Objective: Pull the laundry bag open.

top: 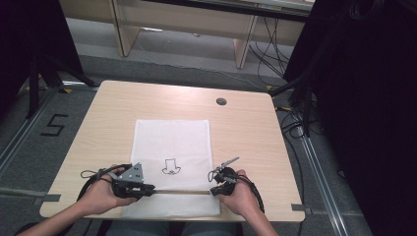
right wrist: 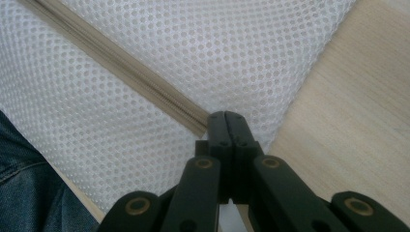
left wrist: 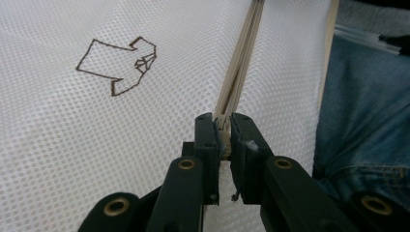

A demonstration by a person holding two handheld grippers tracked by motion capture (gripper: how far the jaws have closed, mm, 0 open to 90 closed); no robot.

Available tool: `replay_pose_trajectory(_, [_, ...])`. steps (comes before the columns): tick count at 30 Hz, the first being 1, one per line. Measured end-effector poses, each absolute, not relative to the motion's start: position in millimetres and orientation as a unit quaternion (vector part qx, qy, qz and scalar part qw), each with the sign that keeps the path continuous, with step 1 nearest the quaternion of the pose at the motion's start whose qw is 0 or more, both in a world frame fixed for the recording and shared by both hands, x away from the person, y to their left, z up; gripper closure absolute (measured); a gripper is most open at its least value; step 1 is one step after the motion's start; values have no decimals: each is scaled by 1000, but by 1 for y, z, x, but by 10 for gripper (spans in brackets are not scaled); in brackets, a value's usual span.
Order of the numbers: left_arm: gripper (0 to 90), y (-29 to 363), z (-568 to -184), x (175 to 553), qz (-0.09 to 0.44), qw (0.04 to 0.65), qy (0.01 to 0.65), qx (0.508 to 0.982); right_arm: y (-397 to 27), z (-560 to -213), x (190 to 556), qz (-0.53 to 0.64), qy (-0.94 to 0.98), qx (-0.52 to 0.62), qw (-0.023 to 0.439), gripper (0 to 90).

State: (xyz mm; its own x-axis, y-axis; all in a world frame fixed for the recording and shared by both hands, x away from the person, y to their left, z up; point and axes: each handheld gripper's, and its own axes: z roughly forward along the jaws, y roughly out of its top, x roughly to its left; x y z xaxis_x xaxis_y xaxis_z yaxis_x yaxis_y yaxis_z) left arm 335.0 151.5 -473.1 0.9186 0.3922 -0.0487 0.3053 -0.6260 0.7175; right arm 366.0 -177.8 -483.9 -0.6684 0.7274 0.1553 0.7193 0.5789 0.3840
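High view: a white mesh laundry bag (top: 172,147) lies flat at the desk's (top: 246,128) near edge. Left hand-held gripper (left wrist: 223,126) is clamped on the beige zipper's (left wrist: 241,63) pull; right hand-held gripper (right wrist: 226,121) pinches the zipper's end. Light, limp mesh probably bunches, so grip the stiffer zipper tape.

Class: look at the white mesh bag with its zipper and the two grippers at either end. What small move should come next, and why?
Probably the left gripper should draw along the zipper toward the right gripper. Its jaws pinch what looks like the slider, while the right gripper's shut jaws clamp the far end of the mesh bag, keeping it taut.
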Motion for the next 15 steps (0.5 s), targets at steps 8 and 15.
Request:
replay_pose_trajectory(8, [820, 156, -472, 335, 59, 384, 201, 899, -177, -483, 364, 206, 885, 417, 8, 900])
replay_pose_trajectory(15, [820, 159, -472, 335, 56, 387, 205, 897, -177, -483, 365, 206, 885, 418, 7, 900])
